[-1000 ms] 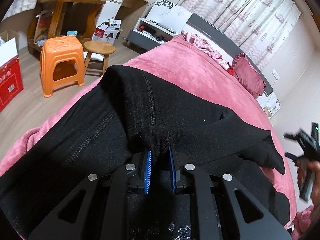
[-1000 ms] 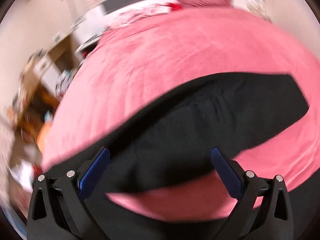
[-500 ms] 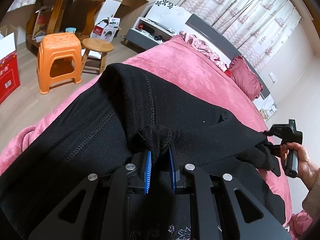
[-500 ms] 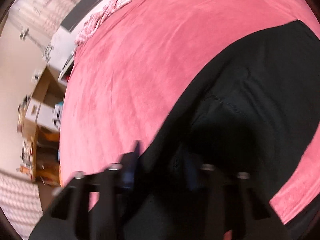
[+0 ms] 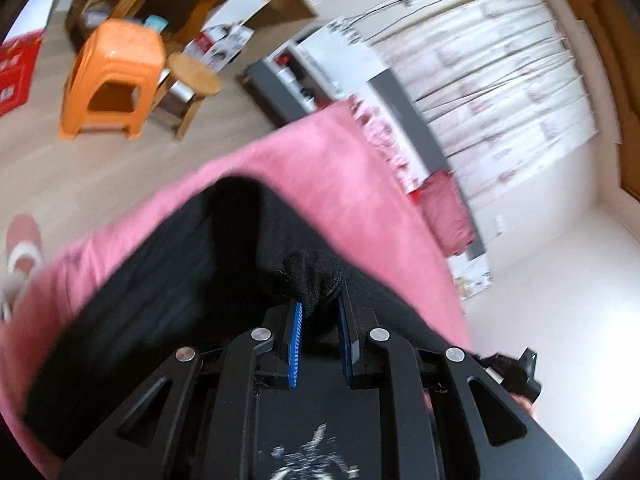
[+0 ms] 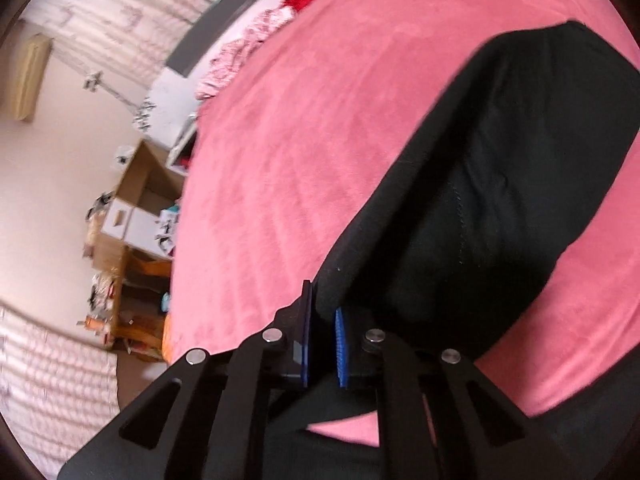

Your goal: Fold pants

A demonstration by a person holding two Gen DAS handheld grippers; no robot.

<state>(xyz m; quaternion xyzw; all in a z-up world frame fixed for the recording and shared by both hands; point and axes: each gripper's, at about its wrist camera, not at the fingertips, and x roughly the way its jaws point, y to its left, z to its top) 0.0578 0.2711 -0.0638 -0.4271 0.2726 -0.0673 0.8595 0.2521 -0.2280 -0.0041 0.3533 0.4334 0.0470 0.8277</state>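
A pair of black pants point(image 5: 168, 288) is seen held at two points above a pink bedspread point(image 5: 328, 176), each hand-held gripper being clamped on a bunch of the cloth. In the left wrist view, the left gripper point(image 5: 319, 312) is closed on a knot of knitted fabric at centre frame, and the garment is spread away from it toward the upper left, where a folded edge is reached near the bed's side. In the right wrist view, the right gripper point(image 6: 322, 320) is closed on the garment's edge at lower centre, and the long axis of the pants point(image 6: 500, 200) is laid from there toward the upper right, ending in a rounded end on the bedspread point(image 6: 304, 140). The cloth is thus stretched forward of both grippers, neither being plainly nearer its far end; the right gripper's black body is glimpsed at the lower right edge of the left view. The fabric is shown as thick, matte and soft, with a stitched seam faintly visible along one leg, and it is judged likely to sag between the two holds. An orange stool point(image 5: 116, 80) and a small wooden stool point(image 5: 192, 80) are blurred at upper left.
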